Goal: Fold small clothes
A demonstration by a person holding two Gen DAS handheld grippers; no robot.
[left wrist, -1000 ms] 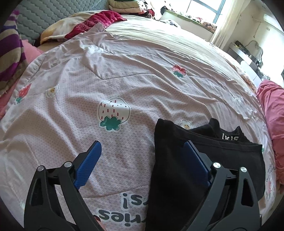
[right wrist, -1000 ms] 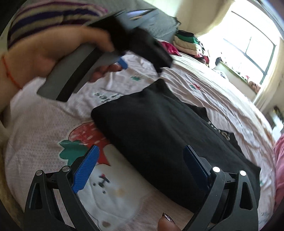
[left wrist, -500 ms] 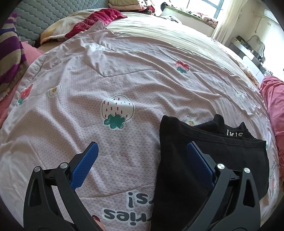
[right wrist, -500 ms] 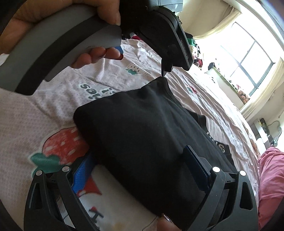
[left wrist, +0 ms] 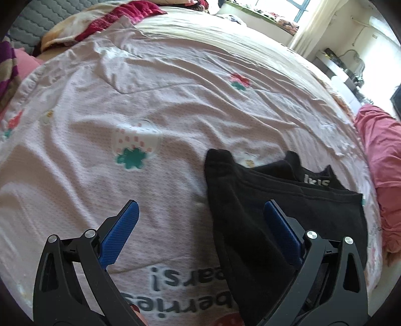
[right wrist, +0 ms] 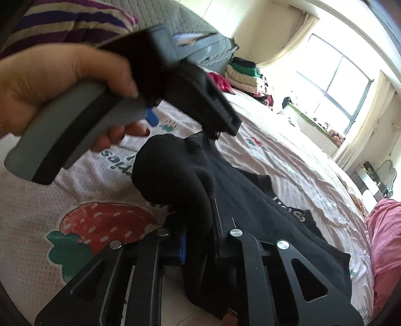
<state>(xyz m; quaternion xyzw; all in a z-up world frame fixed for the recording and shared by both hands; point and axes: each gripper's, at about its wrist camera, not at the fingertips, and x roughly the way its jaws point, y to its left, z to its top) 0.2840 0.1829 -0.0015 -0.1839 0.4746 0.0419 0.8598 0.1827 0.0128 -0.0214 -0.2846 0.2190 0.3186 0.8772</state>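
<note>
A small black garment [left wrist: 270, 200] lies folded on the pink strawberry-print bedspread [left wrist: 150, 100]. My left gripper [left wrist: 200, 215] is open just above the bed, its right finger over the garment's left part and its left finger over bare bedspread. In the right wrist view my right gripper [right wrist: 198, 233] is shut on the near edge of the black garment [right wrist: 180, 175] and has it bunched and lifted. The left gripper's grey handle [right wrist: 82, 130], held in a hand, hovers over the garment's far side.
A pink cloth [left wrist: 383, 160] lies at the bed's right edge. Striped and red bedding [left wrist: 105, 22] is heaped at the head of the bed. A stack of folded clothes [right wrist: 245, 75] sits far back near the window.
My right gripper moved onto the garment's near edge, shut on it and lifted it into a bunch. My left gripper stayed open and drew back slightly.
</note>
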